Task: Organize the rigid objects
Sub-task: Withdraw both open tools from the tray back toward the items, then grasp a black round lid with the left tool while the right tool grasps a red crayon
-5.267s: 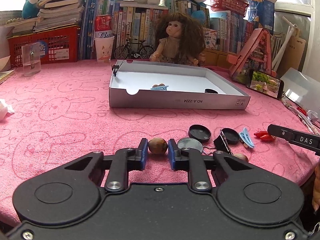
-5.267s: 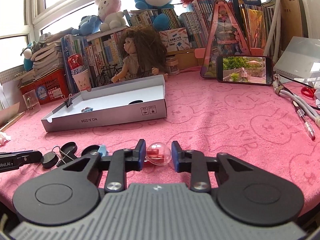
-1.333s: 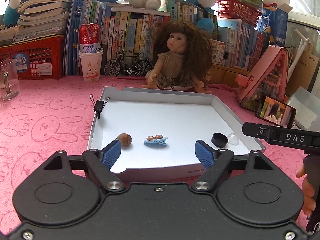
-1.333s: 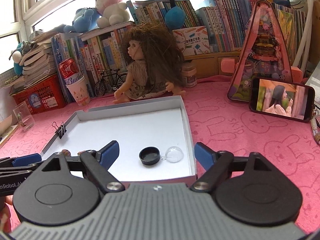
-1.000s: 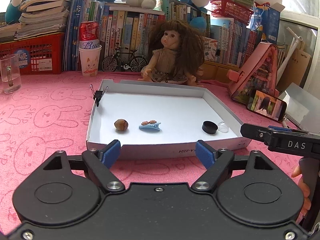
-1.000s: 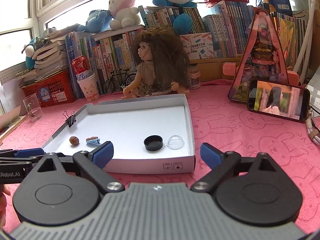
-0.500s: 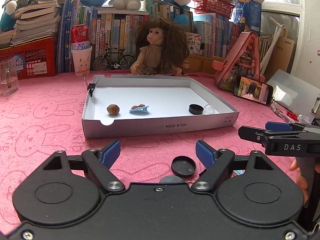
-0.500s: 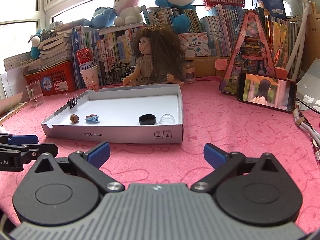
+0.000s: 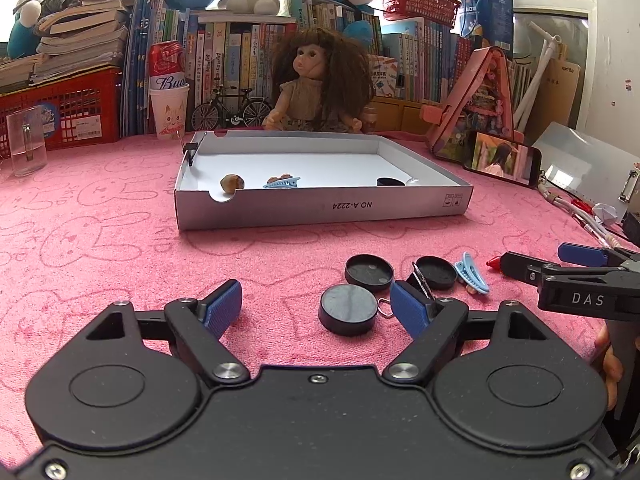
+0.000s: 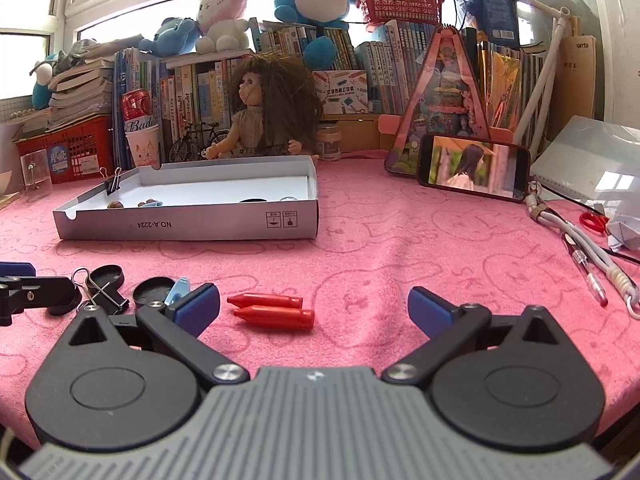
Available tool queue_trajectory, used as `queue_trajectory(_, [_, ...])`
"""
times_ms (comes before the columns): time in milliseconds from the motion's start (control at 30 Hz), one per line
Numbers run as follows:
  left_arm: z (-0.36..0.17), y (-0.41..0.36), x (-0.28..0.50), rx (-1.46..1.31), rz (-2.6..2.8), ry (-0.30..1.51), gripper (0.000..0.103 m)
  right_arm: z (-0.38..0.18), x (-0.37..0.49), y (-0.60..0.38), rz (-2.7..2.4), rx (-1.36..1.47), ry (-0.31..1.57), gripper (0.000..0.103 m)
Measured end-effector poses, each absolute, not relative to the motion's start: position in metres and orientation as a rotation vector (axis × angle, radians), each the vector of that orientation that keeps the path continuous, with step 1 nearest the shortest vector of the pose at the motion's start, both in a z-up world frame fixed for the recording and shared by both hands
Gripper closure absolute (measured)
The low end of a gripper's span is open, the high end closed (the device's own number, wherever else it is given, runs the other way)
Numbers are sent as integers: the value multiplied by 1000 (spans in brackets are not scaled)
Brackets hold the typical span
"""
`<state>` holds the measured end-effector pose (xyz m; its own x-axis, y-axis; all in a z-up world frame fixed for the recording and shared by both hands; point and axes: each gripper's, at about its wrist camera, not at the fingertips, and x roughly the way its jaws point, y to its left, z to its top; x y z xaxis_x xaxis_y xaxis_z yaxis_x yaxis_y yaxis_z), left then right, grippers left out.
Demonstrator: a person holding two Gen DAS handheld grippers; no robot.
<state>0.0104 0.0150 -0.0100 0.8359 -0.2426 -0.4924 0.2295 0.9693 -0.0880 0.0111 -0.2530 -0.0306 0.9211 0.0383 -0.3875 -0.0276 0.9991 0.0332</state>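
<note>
A white shallow box (image 9: 320, 210) (image 10: 188, 220) sits mid-table; a nut (image 9: 231, 182), a blue hair clip (image 9: 281, 182) and a black cap (image 9: 390, 181) lie in it. My left gripper (image 9: 318, 306) is open and empty, low over the pink cloth, with a black round lid (image 9: 348, 314) between its fingers. Two more black lids (image 9: 369, 271), a binder clip (image 9: 420, 280) and a blue hair clip (image 9: 472, 278) lie just beyond. My right gripper (image 10: 314, 312) is open and empty, with two red crayons (image 10: 272, 311) between its fingers, nearer the left one.
A doll (image 9: 316, 84), books, a toy bicycle and a paper cup (image 9: 168, 114) stand behind the box. A phone (image 10: 472, 172) leans at the right. Cables, a pen (image 10: 588, 276) and scissors lie at the far right. A glass (image 9: 26, 140) stands at the left.
Both grippers have pulled back from the box toward the near table edge and lowered. The loose lids, clips and red crayons have come into view in front of them. Both stay open.
</note>
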Motion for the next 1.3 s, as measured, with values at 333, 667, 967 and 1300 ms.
queue_trajectory(333, [-15, 2, 4, 15, -262, 500, 41, -38, 7, -241, 35, 12, 402, 4])
queue_trajectory(667, [-14, -1, 3, 20, -261, 491, 61, -35, 3, -237, 32, 15, 386, 17])
queue_trajectory(967, [-13, -2, 2, 27, -263, 487, 73, -34, 3, -230, 54, -23, 404, 45])
queue_trajectory(1300, [-10, 0, 2, 13, -252, 477, 73, -31, 0, -229, 79, -14, 396, 54])
